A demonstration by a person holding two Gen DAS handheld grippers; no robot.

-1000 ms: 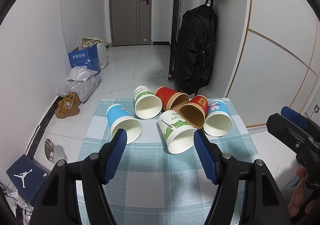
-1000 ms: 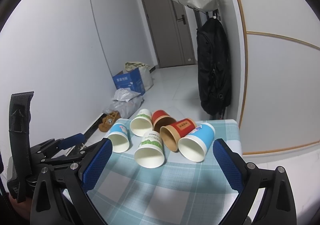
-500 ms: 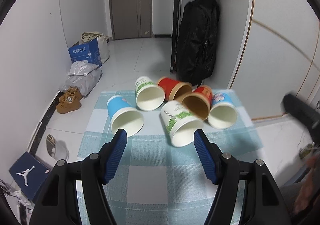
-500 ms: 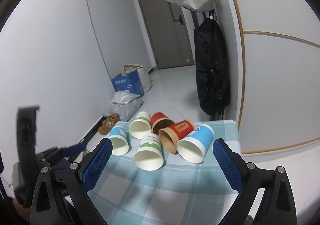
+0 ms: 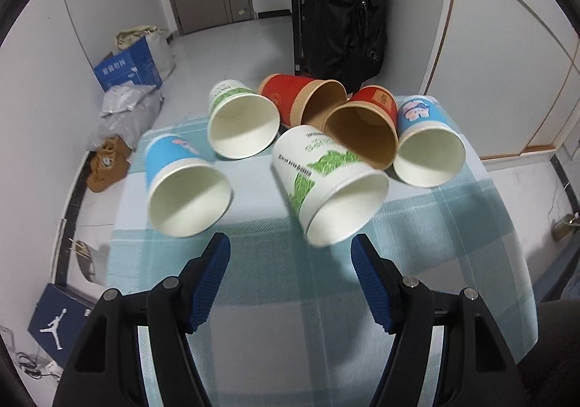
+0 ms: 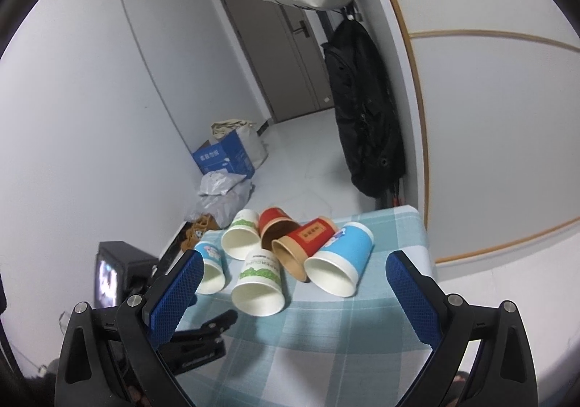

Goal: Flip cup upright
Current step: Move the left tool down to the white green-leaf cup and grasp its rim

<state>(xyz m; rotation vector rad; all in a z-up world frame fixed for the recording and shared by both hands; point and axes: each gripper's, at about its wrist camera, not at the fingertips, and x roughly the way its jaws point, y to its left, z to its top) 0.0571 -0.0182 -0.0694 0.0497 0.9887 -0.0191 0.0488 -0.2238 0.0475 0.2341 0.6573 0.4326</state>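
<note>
Several paper cups lie on their sides on a small table with a blue checked cloth (image 5: 290, 298), mouths toward me. In the left wrist view: a blue cup (image 5: 181, 186) at left, a white-green cup (image 5: 239, 124) behind it, a white-green cup (image 5: 326, 186) in front centre, two red cups (image 5: 301, 99) (image 5: 366, 128) and a blue cup (image 5: 424, 146) at right. My left gripper (image 5: 290, 265) is open and empty, just short of the front white-green cup. My right gripper (image 6: 290, 283) is open and empty, farther back; the front white-green cup (image 6: 259, 283) shows between its fingers.
A black backpack (image 5: 344, 8) hangs right behind the table's far edge. On the floor at left lie a blue box (image 5: 127, 68), plastic bags (image 5: 127, 113) and brown shoes (image 5: 107, 167). A white wall panel (image 5: 507, 62) is on the right. The left gripper's body (image 6: 203, 338) shows low in the right wrist view.
My left gripper has moved forward and down toward the cups, which now look much larger. The right gripper has pulled back and up a little. The cups have not moved.
</note>
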